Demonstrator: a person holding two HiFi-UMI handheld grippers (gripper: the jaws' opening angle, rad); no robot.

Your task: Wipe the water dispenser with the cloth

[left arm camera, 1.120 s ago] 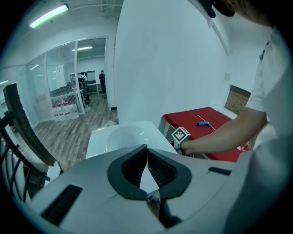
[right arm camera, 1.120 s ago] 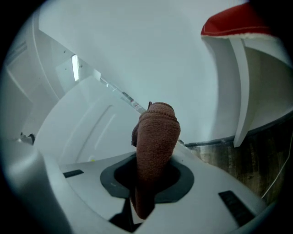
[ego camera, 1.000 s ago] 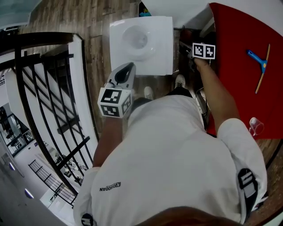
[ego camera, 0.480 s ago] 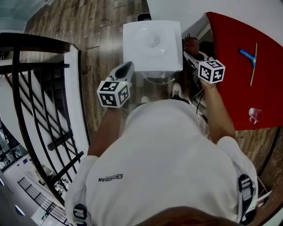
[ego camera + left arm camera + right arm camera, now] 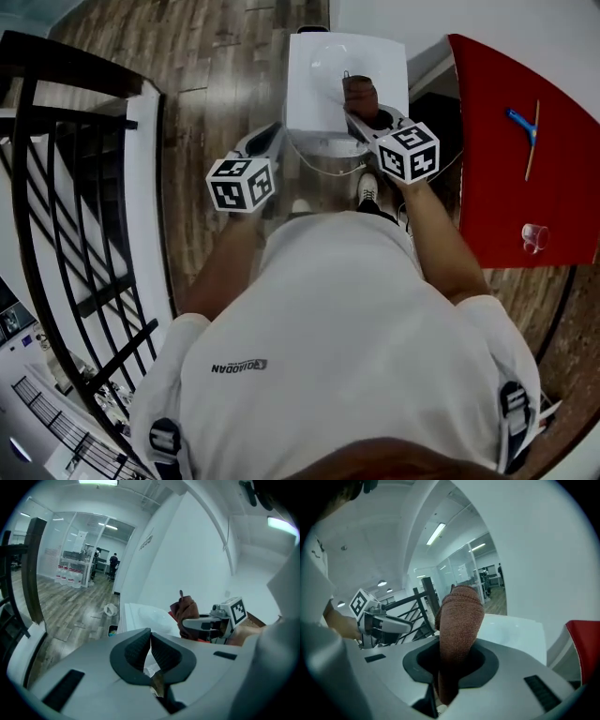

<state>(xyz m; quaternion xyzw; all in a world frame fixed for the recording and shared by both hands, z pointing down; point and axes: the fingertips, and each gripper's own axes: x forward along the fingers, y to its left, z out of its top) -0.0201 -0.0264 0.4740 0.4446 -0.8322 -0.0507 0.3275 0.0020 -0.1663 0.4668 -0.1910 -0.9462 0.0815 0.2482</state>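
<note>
The right gripper (image 5: pixel 457 660) is pinching the brown cloth (image 5: pixel 459 616) firmly between its jaws. The cloth is standing out past the jaw tips as a thick folded roll, with its long axis running along the line of the jaws. The water dispenser (image 5: pixel 314 89) is standing directly ahead of the person with its white top facing up. In the head view the cloth is sitting over the right-hand part of that top, near the front edge. Whether it is actually touching the surface cannot be confirmed from any view. The right forearm is reaching forward and angling inward, pointing the jaws away from the body and across the dispenser top. The left gripper (image 5: pixel 265 142) is hanging just beside the dispenser's front left corner, apart from it, with its jaws pressed together on nothing. The left elbow is bending close to the body. The right hand is judged to be the working hand, being the nearer and already carrying the cloth. The unwiped top is lying mostly to the left of and beyond the cloth, so the stroke is expected to call for lowering and sweeping that way.
</note>
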